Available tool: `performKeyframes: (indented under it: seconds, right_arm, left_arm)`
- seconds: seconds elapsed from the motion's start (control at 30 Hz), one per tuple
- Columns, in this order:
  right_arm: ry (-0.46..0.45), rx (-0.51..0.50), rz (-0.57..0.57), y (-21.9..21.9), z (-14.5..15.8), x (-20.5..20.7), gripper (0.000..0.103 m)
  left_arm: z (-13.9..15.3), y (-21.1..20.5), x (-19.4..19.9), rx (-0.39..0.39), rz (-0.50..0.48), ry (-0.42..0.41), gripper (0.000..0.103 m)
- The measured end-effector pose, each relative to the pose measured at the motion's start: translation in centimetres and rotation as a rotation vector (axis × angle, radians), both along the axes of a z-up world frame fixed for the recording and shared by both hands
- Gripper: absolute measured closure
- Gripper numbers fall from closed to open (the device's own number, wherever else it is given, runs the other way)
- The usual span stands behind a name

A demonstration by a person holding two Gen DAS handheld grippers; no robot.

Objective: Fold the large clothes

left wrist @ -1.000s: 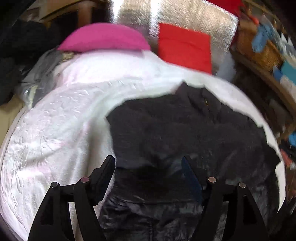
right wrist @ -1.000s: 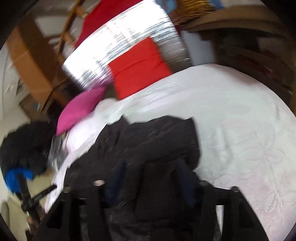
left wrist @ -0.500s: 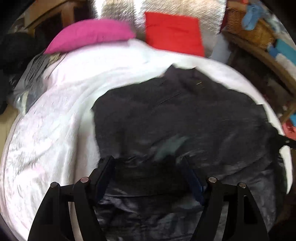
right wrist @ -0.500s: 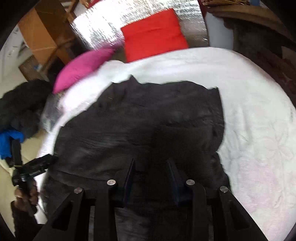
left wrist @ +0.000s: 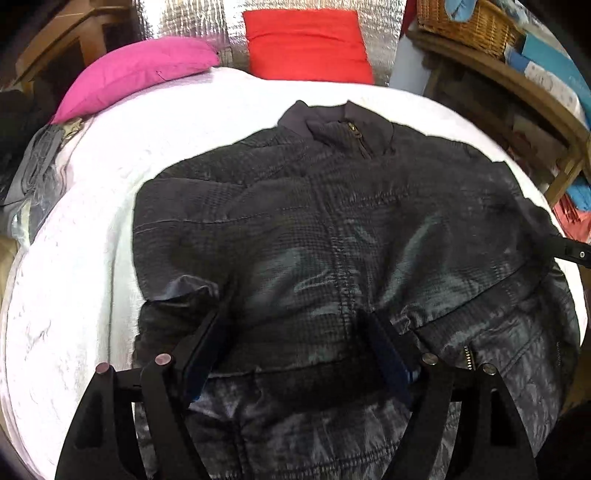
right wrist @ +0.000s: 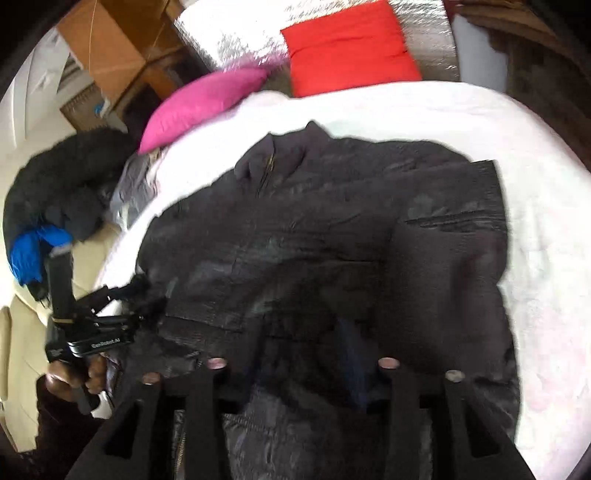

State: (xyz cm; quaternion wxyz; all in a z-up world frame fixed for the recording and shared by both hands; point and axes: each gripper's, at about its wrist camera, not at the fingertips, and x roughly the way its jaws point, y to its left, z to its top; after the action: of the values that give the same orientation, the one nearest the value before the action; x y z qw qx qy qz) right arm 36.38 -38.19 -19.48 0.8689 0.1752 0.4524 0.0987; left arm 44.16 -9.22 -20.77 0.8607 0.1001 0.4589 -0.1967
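A dark quilted jacket (left wrist: 332, 229) lies front-up across a white bed (left wrist: 74, 280), its zip closed and its collar (left wrist: 343, 125) toward the pillows. The lower part lies in folds near the cameras, a second zip (left wrist: 468, 356) showing among them.

The left gripper (left wrist: 295, 332) sits low over the jacket's hem, its two fingers spread wide with cloth lying between and under them; neither finger is seen to pinch it. In the right wrist view the same gripper (right wrist: 136, 299) appears at the jacket's left edge, held in the person's hand (right wrist: 74, 380), its tips touching or just beside the fabric.

The right gripper (right wrist: 303, 339) hovers over the jacket's lower middle. Its fingers look parted, though they are dark against dark cloth and blurred, so whether they hold any fabric cannot be told. In the left wrist view a black part of it (left wrist: 569, 249) juts in at the jacket's right edge.

A pink pillow (left wrist: 136, 74) and a red cushion (left wrist: 306, 44) rest at the head of the bed against a silver panel (left wrist: 192, 22). A wicker basket (left wrist: 469, 22) stands on a wooden shelf to the right. Grey cloth (left wrist: 37, 166) lies at the bed's left edge.
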Motion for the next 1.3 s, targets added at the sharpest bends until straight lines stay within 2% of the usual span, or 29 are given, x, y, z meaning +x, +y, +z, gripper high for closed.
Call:
performKeyframes:
  seconds: [0.27,0.33,0.4,0.47,0.6,0.7,0.83,1.03,1.1,1.23,1.3]
  right_arm:
    - [-0.006,0.001,-0.068,-3.3,0.6,-4.8,0.048]
    - [-0.008,0.001,-0.083,-3.8,0.6,-6.3,0.047]
    - [-0.014,0.009,-0.093,-4.3,0.5,-7.9,0.04]
    - [-0.023,0.015,-0.102,-4.5,0.3,-9.9,0.038]
    - [-0.027,0.038,-0.11,-4.5,-0.4,-13.4,0.033]
    - [-0.014,0.053,-0.119,-4.3,-1.2,-16.2,0.033]
    - [0.03,0.059,-0.114,-4.0,-2.5,-19.2,0.032]
    - [0.135,0.019,-0.071,-3.1,-5.3,-23.2,0.03]
    - [0.181,-0.015,-0.049,-2.8,-6.3,-24.0,0.03]
    - [0.259,-0.064,-0.024,-2.6,-8.1,-24.8,0.03]
    - [0.309,-0.082,-0.02,-2.7,-9.4,-24.8,0.03]
  left_arm:
    - [1.8,3.8,-5.3,-0.025,0.037,-0.117,0.023]
    - [1.5,4.8,-6.6,-0.036,0.057,-0.125,0.023]
    - [1.2,6.2,-8.6,-0.055,0.073,-0.128,0.023]
    - [0.7,7.7,-10.6,-0.076,0.093,-0.127,0.021]
    - [-0.6,10.3,-14.2,-0.116,0.137,-0.1,0.018]
    - [-1.5,12.5,-17.0,-0.15,0.168,-0.054,0.018]
    - [-2.9,14.5,-19.5,-0.143,0.216,0.012,0.018]
    - [-6.1,16.9,-23.2,-0.175,0.257,0.199,0.018]
    - [-7.4,16.7,-23.8,-0.178,0.248,0.261,0.018]
    - [-10.2,15.2,-23.7,-0.125,0.215,0.377,0.017]
    - [-11.0,14.9,-23.6,-0.11,0.211,0.395,0.017]
